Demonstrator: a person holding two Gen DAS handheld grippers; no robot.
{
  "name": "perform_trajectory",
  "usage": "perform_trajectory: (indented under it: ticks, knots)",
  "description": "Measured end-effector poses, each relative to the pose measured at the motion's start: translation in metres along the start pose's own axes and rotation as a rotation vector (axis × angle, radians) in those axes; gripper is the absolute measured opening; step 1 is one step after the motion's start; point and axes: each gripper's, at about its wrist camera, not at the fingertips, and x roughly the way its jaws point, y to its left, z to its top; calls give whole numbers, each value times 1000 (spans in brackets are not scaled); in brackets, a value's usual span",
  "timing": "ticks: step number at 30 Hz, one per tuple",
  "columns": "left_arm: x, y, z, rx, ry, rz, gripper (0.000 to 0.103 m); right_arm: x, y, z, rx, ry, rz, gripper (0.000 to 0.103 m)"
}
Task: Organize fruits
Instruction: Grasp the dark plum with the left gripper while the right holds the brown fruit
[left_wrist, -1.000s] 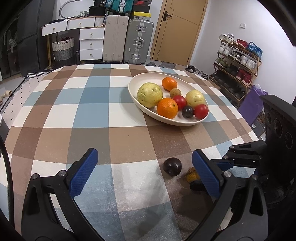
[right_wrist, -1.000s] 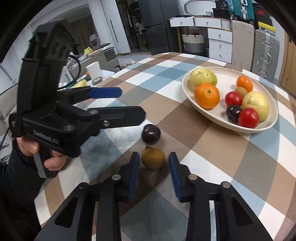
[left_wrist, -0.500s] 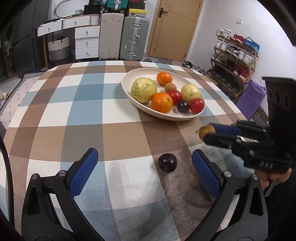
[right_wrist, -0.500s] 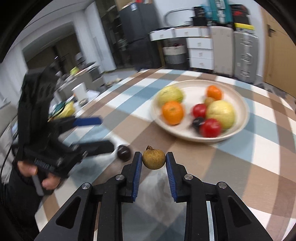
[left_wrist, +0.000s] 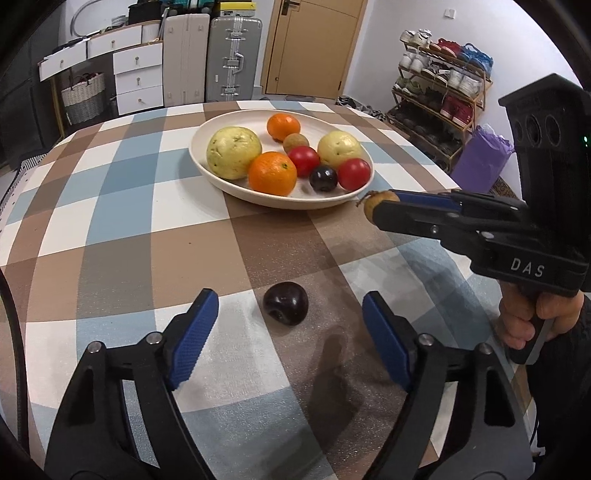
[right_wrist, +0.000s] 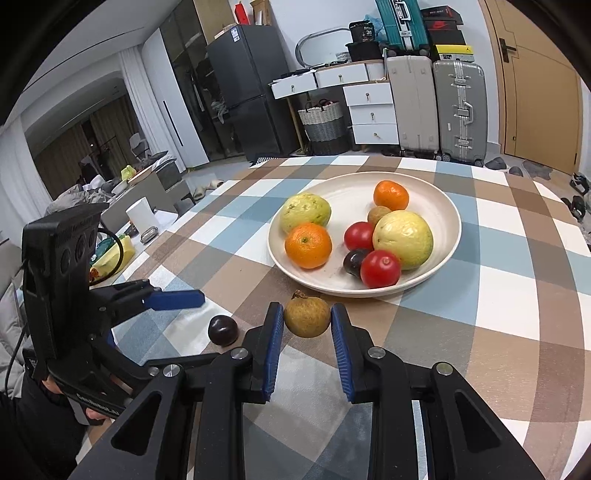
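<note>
A small brown fruit (right_wrist: 307, 317) is clamped in the right gripper (right_wrist: 307, 343), held above the desk (right_wrist: 517, 332) just short of the plate (right_wrist: 448, 206), which lies straight ahead. The left gripper (left_wrist: 290, 336) is spread wide, a dark plum (left_wrist: 285, 303) lying between its fingers.

Left wrist camera looks low across the checked table (left_wrist: 147, 206) toward the door. Right wrist camera faces the refrigerator side. Both share the fruit plate (left_wrist: 207, 173) (right_wrist: 448, 206).

"DAS" on the right gripper (left_wrist: 384, 210), perhaps truncated
</note>
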Motion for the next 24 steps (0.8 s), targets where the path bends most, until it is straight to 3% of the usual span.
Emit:
perform_trajectory:
  ticks: [14,17,24]
  knots:
    - [6,0,1,5,30,-26,28,0,1,0,-1,-4,7,27]
    - [3,2,0,-6,18,-32,23,-1,0,0,5,-7,7,27]
    - [2,3,0,-6,13,-35,22,0,-2,0,8,-9,5,27]
